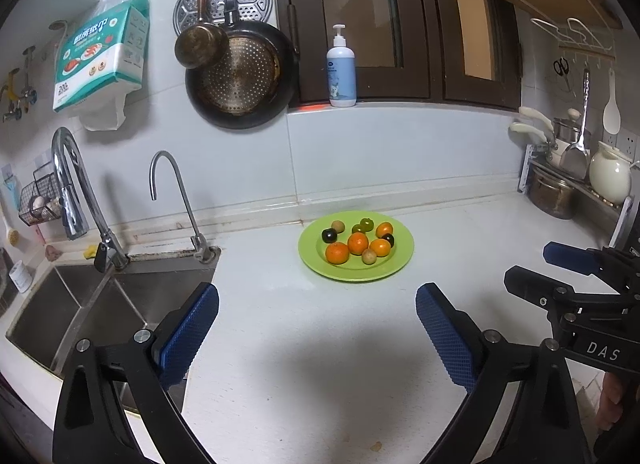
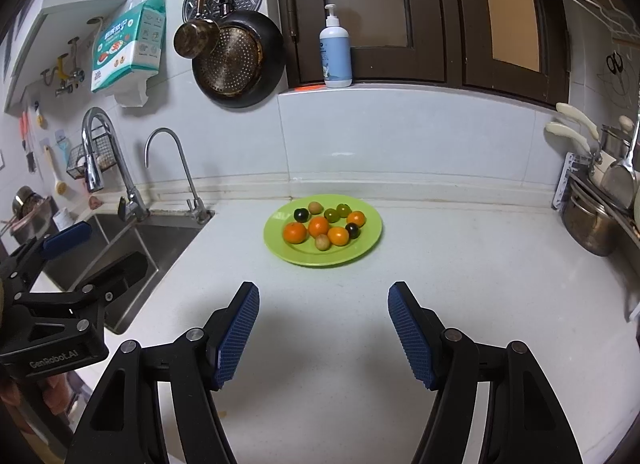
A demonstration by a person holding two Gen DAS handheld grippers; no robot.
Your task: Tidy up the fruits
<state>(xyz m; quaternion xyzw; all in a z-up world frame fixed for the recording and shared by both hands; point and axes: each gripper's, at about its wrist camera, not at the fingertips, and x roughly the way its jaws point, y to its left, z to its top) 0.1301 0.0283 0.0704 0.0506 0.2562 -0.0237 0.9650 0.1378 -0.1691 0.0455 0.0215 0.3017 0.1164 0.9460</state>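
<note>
Presently, fruit: ten small pieces, all lying on the green plate, none on the counter.
Plate position: on the white countertop, near the back wall, between the sink and the pot rack at the right.
Oranges: four, clustered mid-plate, some touching.
Dark fruits: two, one at the left rear, one at the right.
Green fruits: two, side by side at the rear.
Tan fruits: two, one front, one rear.
Arrangement: kinds intermixed, not grouped; this fits a plate awaiting sorting or a gathering already finished, and the pictures do not settle which.
Left gripper: jaws spread wide, nothing between them, hovering short of the plate.
Right gripper: jaws spread wide, nothing held, likewise short of the plate.
Handling note: fruits are round and likely to roll; any pick wants a centred approach from above, pads closing across the widest part, gentle pressure.
Risk: neighbours touch, so a careless jaw may nudge one off the shallow rim.
</note>
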